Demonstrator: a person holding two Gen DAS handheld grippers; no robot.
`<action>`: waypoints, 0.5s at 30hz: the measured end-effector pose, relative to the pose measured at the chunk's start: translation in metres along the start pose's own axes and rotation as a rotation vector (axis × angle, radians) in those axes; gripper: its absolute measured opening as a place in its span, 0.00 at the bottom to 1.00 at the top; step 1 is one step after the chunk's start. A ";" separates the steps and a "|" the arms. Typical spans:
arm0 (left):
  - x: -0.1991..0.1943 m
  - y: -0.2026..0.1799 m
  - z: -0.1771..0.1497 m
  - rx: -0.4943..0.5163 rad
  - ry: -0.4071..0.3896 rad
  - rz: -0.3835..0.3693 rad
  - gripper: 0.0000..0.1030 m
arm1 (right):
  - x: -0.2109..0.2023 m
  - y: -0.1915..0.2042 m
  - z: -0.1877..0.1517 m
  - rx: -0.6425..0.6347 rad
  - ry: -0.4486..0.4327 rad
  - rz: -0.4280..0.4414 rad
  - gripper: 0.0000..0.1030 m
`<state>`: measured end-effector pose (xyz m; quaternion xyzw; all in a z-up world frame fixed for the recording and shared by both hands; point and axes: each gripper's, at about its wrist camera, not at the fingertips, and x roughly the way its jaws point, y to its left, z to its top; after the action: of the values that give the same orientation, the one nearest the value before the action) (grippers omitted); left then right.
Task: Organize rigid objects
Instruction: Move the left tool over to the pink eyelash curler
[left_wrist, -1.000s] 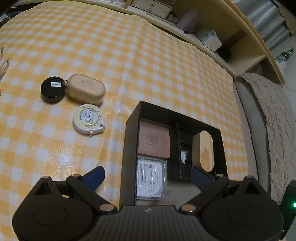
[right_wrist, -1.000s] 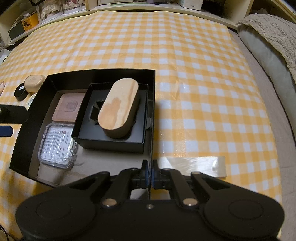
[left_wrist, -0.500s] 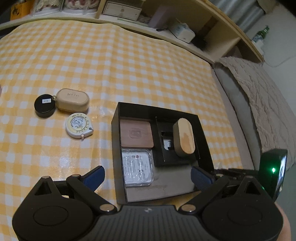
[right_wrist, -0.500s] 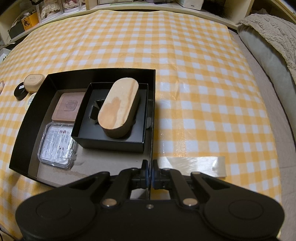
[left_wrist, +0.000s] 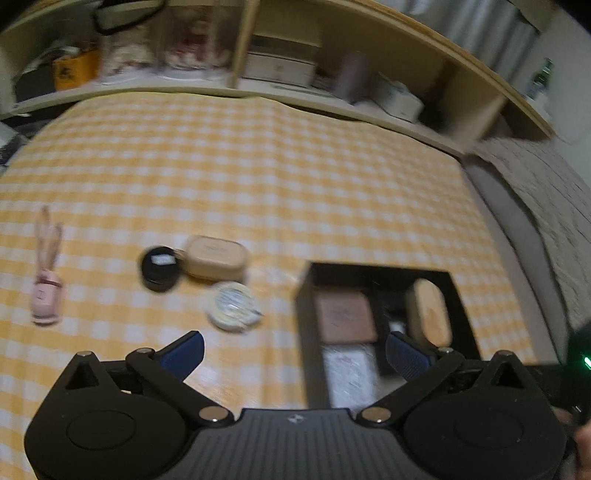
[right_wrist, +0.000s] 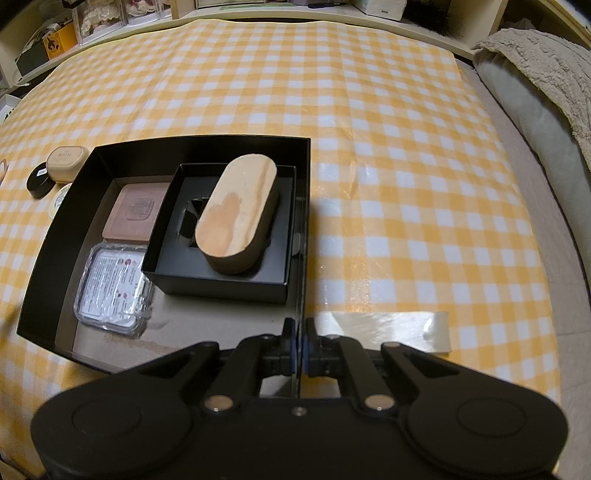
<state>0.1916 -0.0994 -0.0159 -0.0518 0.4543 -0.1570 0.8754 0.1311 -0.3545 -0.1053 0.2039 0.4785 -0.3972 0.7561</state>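
Observation:
A black open box (right_wrist: 306, 221) sits on the yellow checked cloth. Inside it lie a pink square case (right_wrist: 135, 212), a clear plastic case (right_wrist: 112, 291) and a smaller black box (right_wrist: 221, 273) with a wooden oval case (right_wrist: 236, 206) in it. My right gripper (right_wrist: 298, 347) is shut on the black box's right wall near its front corner. My left gripper (left_wrist: 293, 347) is open and empty, held above the cloth left of the box (left_wrist: 304, 295). A beige case (left_wrist: 216, 257), a black round tin (left_wrist: 159, 267) and a white tape measure (left_wrist: 232, 306) lie on the cloth beyond it.
A pink rabbit-eared item (left_wrist: 46, 284) lies at the far left. A strip of clear tape (right_wrist: 388, 328) sticks to the cloth right of the box. Shelves (left_wrist: 277, 66) with clutter run along the back. A grey blanket (right_wrist: 546, 85) lies on the right.
My left gripper has pulled back and swung left, bringing the pink rabbit-eared item into view; its view is blurred. My right gripper has stayed shut on the box wall.

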 end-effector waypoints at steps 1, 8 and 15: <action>0.001 0.007 0.004 -0.011 -0.007 0.019 1.00 | 0.000 -0.001 0.000 0.000 0.000 0.000 0.04; 0.003 0.062 0.031 -0.095 -0.064 0.163 1.00 | 0.000 0.000 0.000 0.001 0.000 -0.001 0.04; 0.005 0.123 0.051 -0.191 -0.084 0.269 1.00 | 0.001 -0.001 0.000 0.000 0.002 -0.001 0.04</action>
<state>0.2641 0.0129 -0.0187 -0.0801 0.4328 0.0079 0.8979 0.1310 -0.3554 -0.1056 0.2041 0.4792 -0.3973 0.7556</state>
